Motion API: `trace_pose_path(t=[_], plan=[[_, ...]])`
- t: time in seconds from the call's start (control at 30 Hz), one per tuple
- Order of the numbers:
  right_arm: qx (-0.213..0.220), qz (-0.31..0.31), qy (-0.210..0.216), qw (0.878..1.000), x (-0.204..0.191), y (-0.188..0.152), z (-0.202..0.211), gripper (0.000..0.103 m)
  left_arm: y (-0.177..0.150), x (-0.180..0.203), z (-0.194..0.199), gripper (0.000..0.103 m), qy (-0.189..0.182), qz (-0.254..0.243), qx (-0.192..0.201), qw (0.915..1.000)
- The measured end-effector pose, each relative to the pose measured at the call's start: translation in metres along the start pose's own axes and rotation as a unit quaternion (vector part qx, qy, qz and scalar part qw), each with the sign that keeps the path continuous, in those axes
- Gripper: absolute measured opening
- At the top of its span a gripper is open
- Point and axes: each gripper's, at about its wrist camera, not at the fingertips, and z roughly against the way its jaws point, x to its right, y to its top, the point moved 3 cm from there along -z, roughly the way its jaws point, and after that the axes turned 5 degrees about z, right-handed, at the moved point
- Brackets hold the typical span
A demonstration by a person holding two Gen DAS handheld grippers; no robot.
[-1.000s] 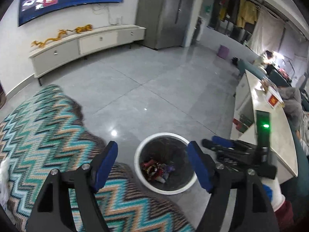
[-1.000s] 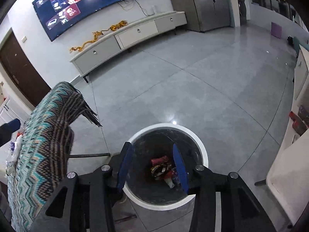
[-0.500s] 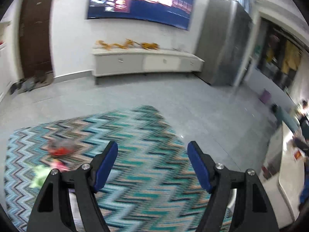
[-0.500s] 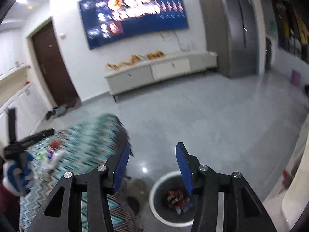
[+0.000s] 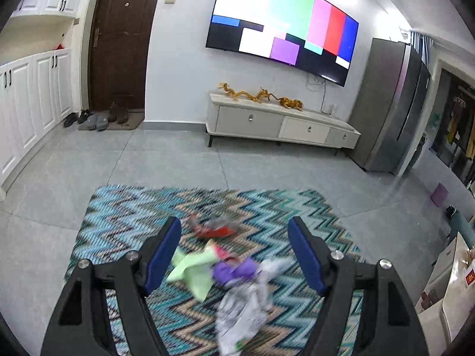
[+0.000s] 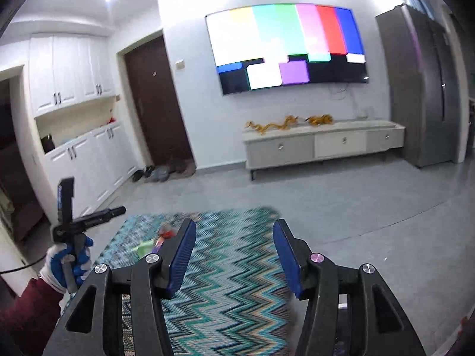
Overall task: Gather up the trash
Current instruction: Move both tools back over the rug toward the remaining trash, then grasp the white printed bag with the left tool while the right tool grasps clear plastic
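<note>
The left claw (image 5: 234, 252), black-armed with blue pads, is held with its jaws wide apart and nothing is gripped between them. Seen through the gap, and lying below it, is a loose cluster of trash on a teal, tan and black zigzag-patterned cloth (image 5: 297, 207): a pale green crumpled wrapper (image 5: 190, 270), a purple scrap (image 5: 234, 271) touching it, a white and grey crumpled plastic bag (image 5: 246, 305) just beside the purple scrap, and a red and grey wrapper (image 5: 215, 228) a little farther off. The pieces are blurred, so no finer detail can be told. The right claw (image 6: 234, 258), of the same build, is seen with its jaws opening and nothing between them; only the zigzag cloth is framed there. In the right wrist view the left tool is seen at the left edge, held by a hand in a white and blue glove (image 6: 66, 262) above a dark red sleeve (image 6: 26, 311). Beyond the cloth lies a grey tiled floor (image 5: 166, 160), and against the far wall stand a low white drawer cabinet (image 5: 279, 123) and a wall-mounted screen showing colour bars (image 5: 282, 26).
</note>
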Motion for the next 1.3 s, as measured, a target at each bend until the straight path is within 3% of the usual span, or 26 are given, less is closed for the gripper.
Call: trace_pose_path(t=[0.27,0.33,0.5,0.7,0.87,0.97,1.13,1.3], plan=[[-0.080,-0.028,0.049,0.995,-0.044,-0.039,-0.088,0.050,-0.058,-0.023,0.002,0.070,-0.005,-0.023,-0.031,0.9992],[-0.095,-0.028,0.054,0.994,-0.053,-0.045,-0.104,0.049,-0.073,-0.026,-0.001,0.067,-0.021,-0.026,-0.046,0.9984],[-0.134,-0.024,0.064,0.989,-0.074,-0.056,-0.146,0.049,-0.101,-0.016,-0.008,0.066,-0.053,-0.056,-0.072,0.9944],[-0.173,-0.024,0.082,0.981,-0.095,-0.074,-0.193,0.048,-0.122,0.002,-0.034,0.058,-0.067,-0.100,-0.102,0.9875],[-0.206,-0.019,0.097,0.974,-0.115,-0.086,-0.233,0.048,-0.128,0.000,-0.062,0.045,-0.079,-0.092,-0.127,0.9844],[-0.226,-0.018,0.104,0.969,-0.124,-0.095,-0.257,0.046,-0.130,-0.003,-0.065,0.030,-0.091,-0.089,-0.128,0.9835],[-0.245,-0.030,0.114,0.962,-0.133,-0.103,-0.288,0.043,-0.139,-0.011,-0.062,0.023,-0.100,-0.075,-0.126,0.9842],[-0.253,-0.047,0.114,0.959,-0.135,-0.109,-0.308,0.035,-0.145,-0.020,-0.060,0.021,-0.106,-0.052,-0.127,0.9848]])
